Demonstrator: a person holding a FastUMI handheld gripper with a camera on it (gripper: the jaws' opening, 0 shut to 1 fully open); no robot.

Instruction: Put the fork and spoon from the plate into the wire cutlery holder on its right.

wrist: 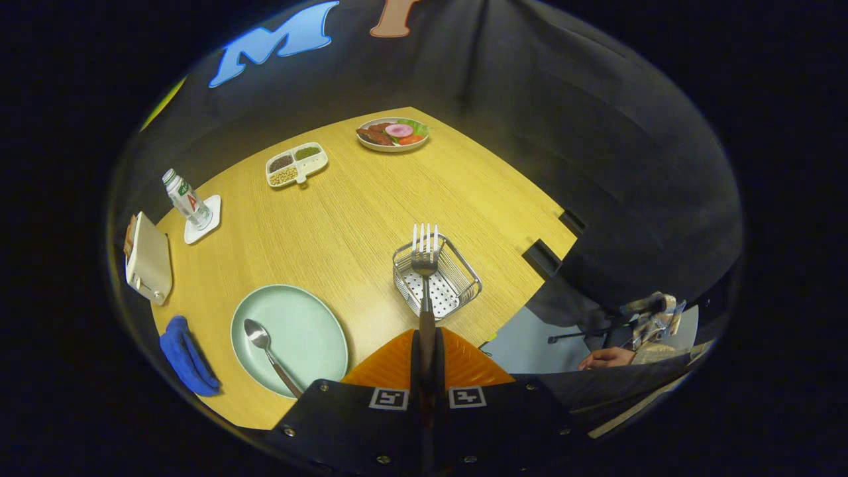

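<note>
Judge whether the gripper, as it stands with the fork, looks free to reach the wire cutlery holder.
Probably yes. The gripper is shut on the fork, whose tines hang over the open-topped wire cutlery holder. Nothing lies between them; the spoon rests aside on the plate.

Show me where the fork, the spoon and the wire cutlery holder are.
fork [424,260]: gripper view, base of its tines.
spoon [256,332]: gripper view, its bowl.
wire cutlery holder [468,290]: gripper view, its right wall.
</note>
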